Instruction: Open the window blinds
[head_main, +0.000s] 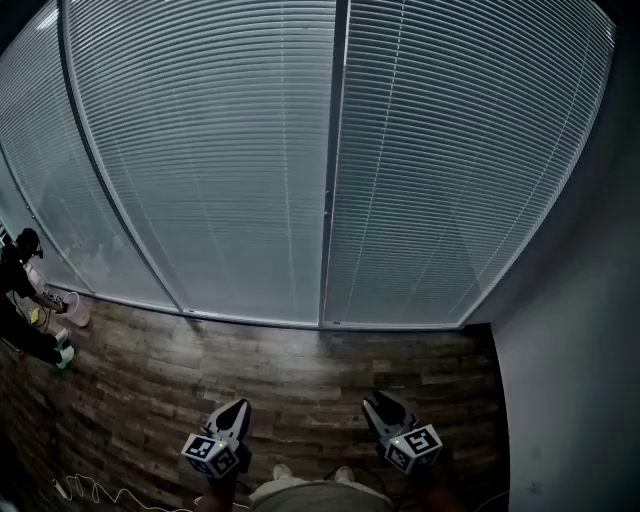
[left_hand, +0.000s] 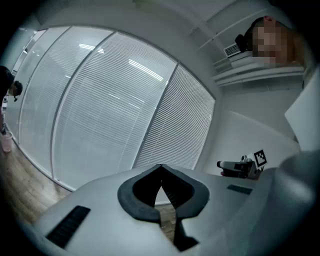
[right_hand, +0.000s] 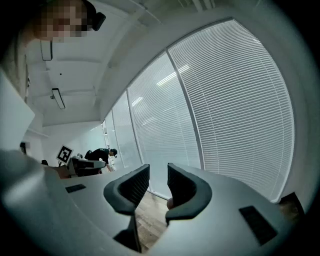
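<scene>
Observed: the window blinds hang fully lowered over the glazing, slats running level and turned closed. They stand ahead of and above both tools, well apart from them across a strip of wooden floor. The left tongs are pressed together and empty. The right tongs stand slightly spread with nothing between them. Both point towards the glazing, a little below level. The upright frame post between the two facing panels lies somewhat nearer the right tongs. No cord or wand can be made out. Assessment: the approach is not yet made, and the control must be located first.
</scene>
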